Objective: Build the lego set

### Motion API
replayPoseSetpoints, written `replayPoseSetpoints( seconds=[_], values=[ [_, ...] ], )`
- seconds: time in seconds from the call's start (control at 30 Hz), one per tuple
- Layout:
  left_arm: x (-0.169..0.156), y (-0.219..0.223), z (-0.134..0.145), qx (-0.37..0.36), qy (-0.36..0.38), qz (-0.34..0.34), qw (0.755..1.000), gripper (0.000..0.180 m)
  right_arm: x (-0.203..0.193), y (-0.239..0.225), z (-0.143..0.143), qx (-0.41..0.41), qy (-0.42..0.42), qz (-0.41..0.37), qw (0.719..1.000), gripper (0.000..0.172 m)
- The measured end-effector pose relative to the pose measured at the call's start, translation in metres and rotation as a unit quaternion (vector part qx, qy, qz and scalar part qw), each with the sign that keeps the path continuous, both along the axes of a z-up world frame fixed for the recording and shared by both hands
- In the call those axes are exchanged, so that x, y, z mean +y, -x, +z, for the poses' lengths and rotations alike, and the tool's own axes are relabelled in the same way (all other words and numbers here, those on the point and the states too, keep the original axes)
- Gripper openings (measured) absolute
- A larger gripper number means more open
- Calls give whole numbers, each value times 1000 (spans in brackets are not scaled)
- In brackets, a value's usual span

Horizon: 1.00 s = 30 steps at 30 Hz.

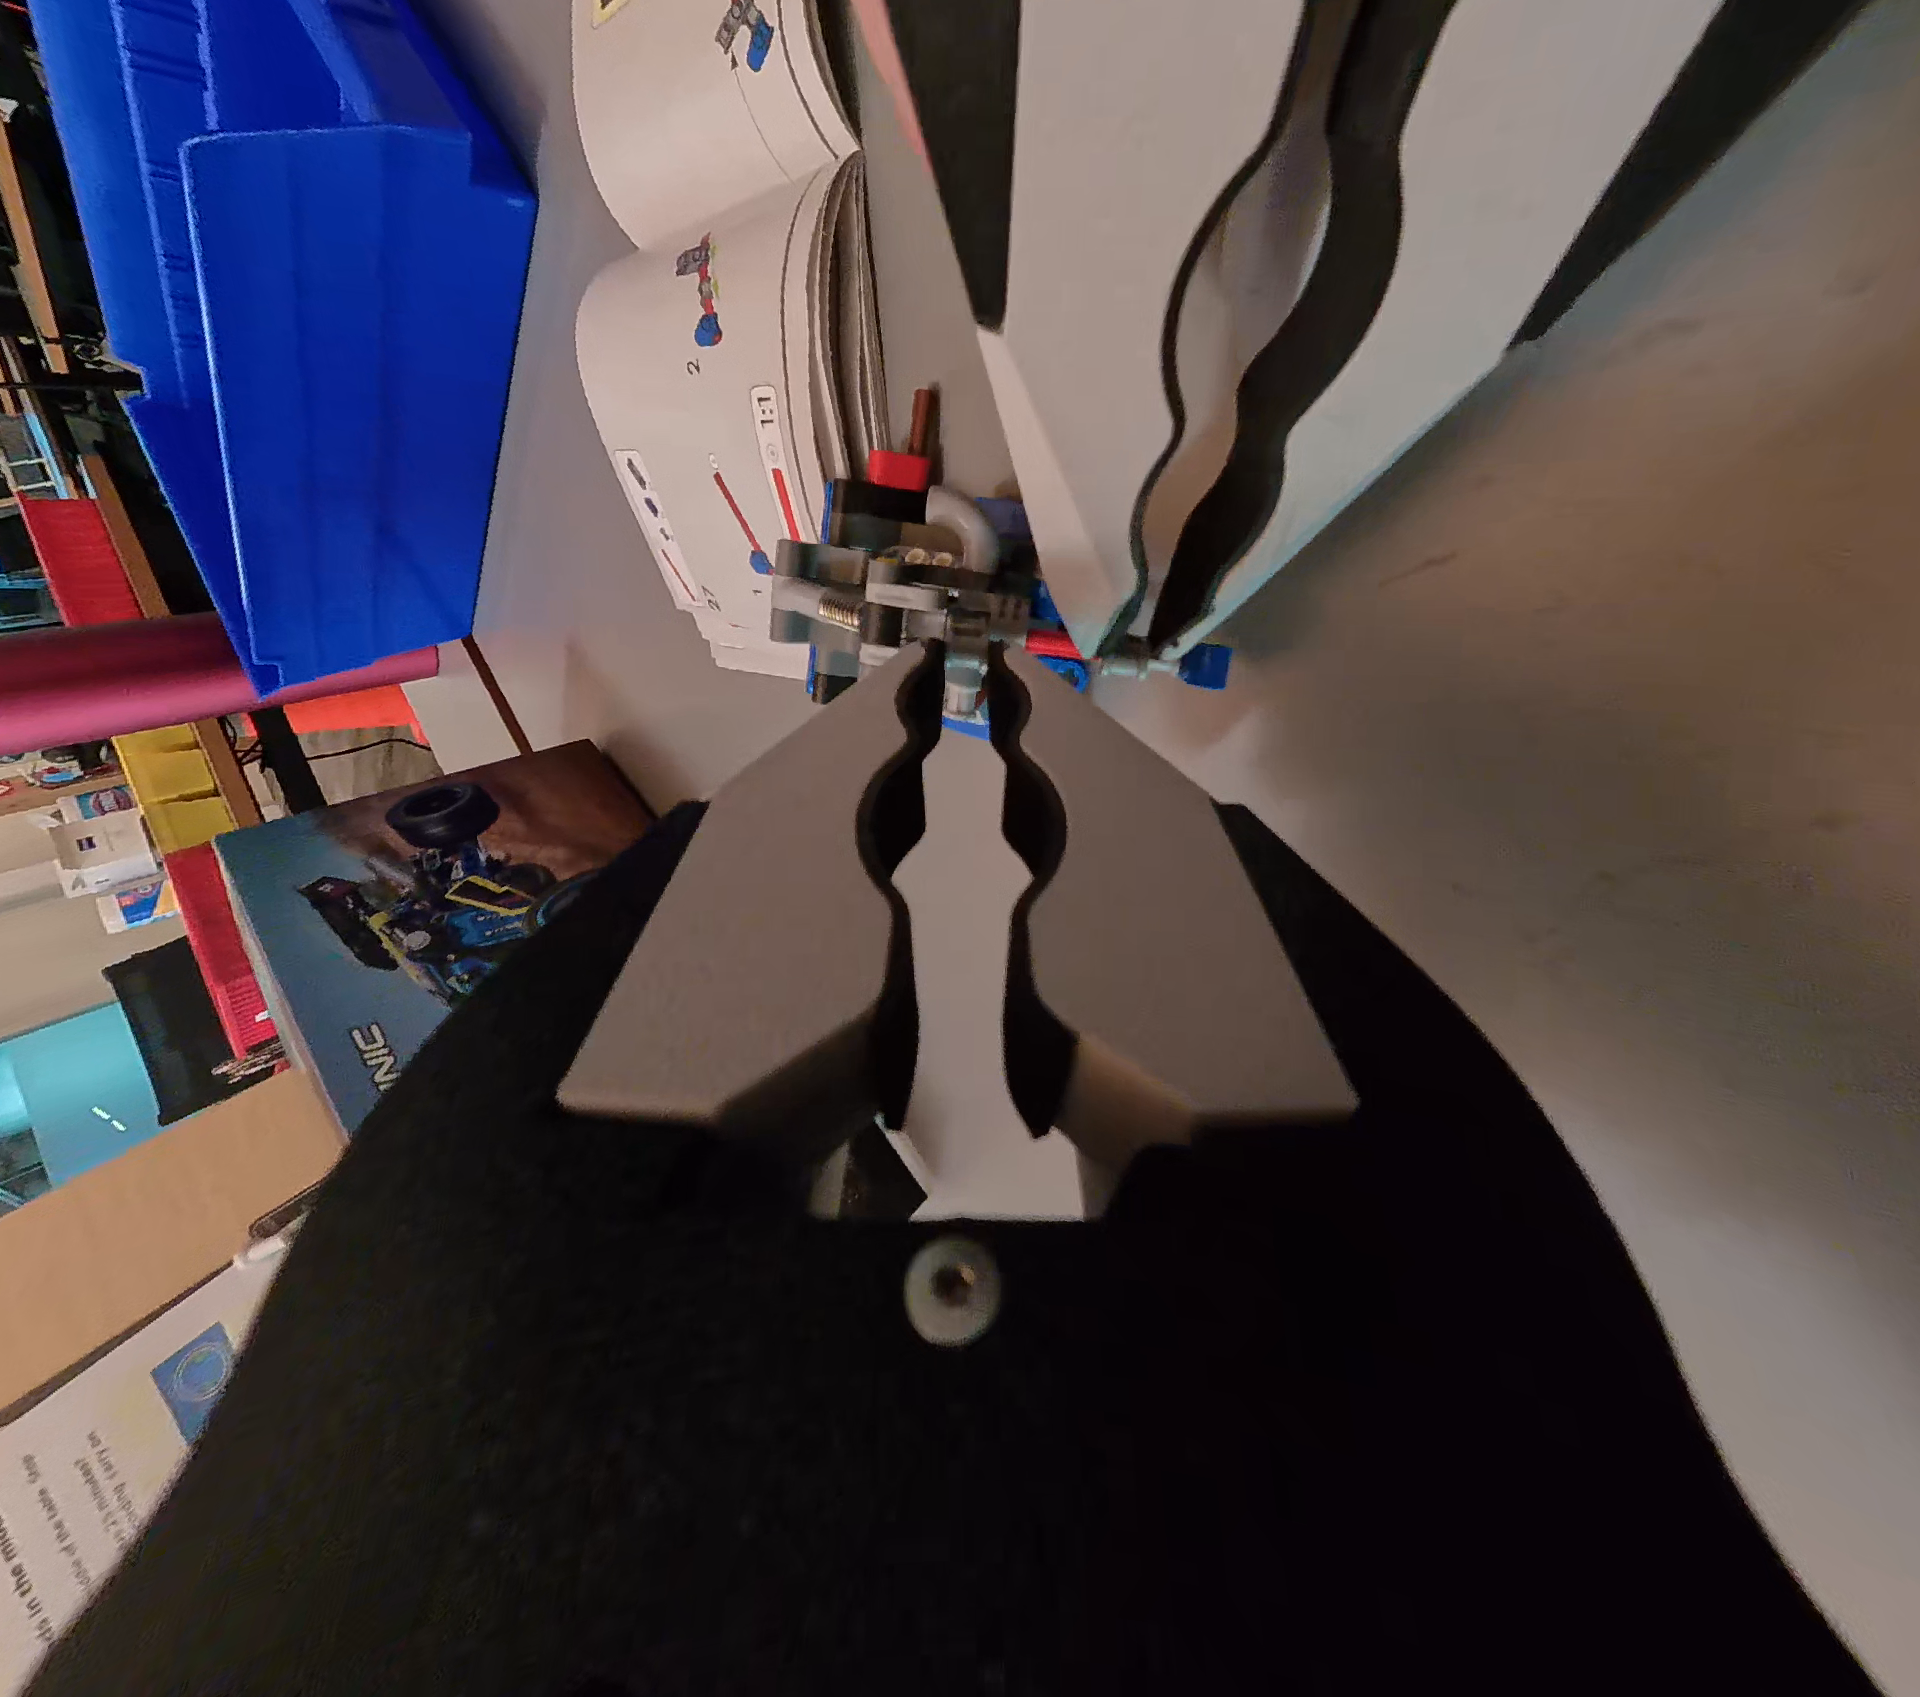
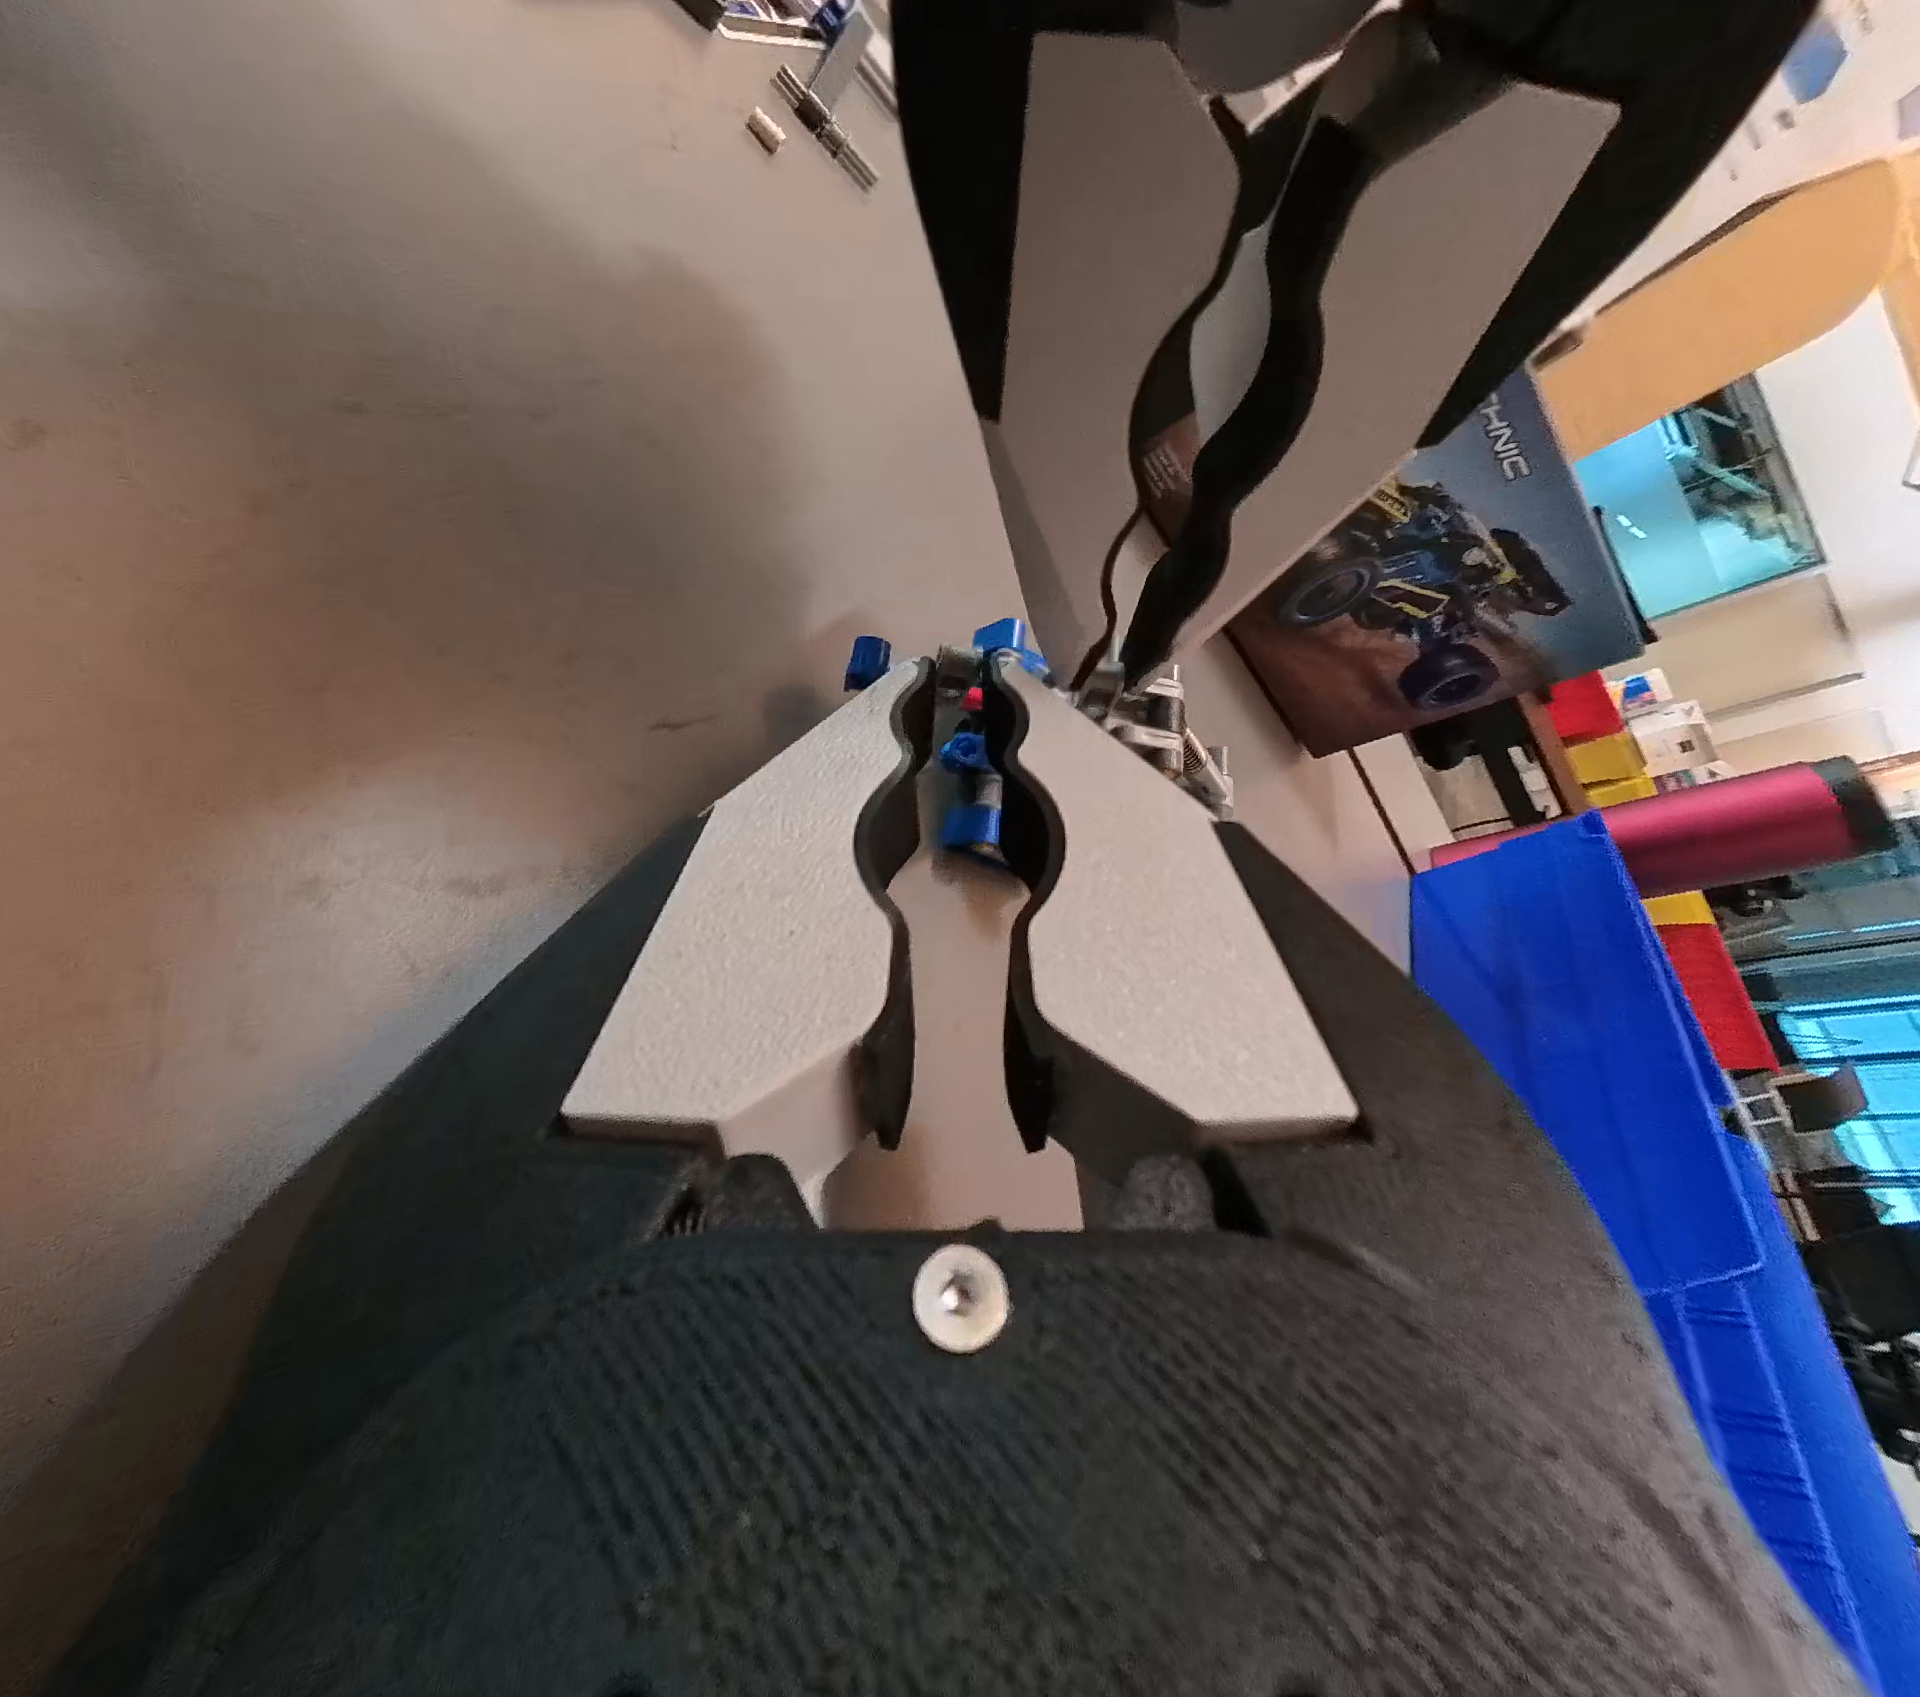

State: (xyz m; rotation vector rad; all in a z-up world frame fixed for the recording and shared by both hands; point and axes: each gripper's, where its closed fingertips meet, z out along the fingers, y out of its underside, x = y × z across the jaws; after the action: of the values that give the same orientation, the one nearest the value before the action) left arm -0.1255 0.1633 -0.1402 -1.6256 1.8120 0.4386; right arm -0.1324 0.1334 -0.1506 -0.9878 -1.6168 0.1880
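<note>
Both claws are pinched narrow on one small brick-built assembly (image 1: 894,587) of grey, blue and red parts, held just over the pale table (image 1: 1558,712). Left gripper (image 1: 961,660) nips a grey piece at its near side, fingertips pressed in. Right gripper (image 2: 961,681) clamps the blue-and-grey end, its tips just beside the other pair. Behind sits an open instruction booklet (image 1: 686,213), then a blue bin (image 1: 343,317) and the printed set box (image 1: 416,899). Loose grey parts (image 2: 821,89) lie well apart.
</note>
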Motion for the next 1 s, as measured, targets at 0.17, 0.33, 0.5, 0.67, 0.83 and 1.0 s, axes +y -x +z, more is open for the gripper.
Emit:
replayPoseSetpoints(
  seconds=[0.17, 0.33, 0.5, 0.67, 0.83, 1.0],
  values=[
    [0, 0, -1, 3, 7, -1, 1000, 5, 0, 1, 0, 1, -17, -1, 1000, 6],
    [-1, 0, -2, 8, 8, -3, 1000, 5, 3, -1, 2, 9, -16, -5, 1000, 17],
    [0, 1, -2, 8, 9, -1, 1000, 5, 7, -2, 6, 23, -26, -21, 999, 28],
    [1, 0, -2, 5, 9, 2, 1000, 5, 17, -9, 16, 52, -28, -49, 997, 91],
    [0, 0, -2, 5, 6, 4, 1000, 5, 22, -10, 28, 48, -30, -2, 998, 96],
    [1, 0, -2, -4, 7, 4, 1000, 5, 38, -12, 17, 6, 36, 28, 999, 66]
  ],
)
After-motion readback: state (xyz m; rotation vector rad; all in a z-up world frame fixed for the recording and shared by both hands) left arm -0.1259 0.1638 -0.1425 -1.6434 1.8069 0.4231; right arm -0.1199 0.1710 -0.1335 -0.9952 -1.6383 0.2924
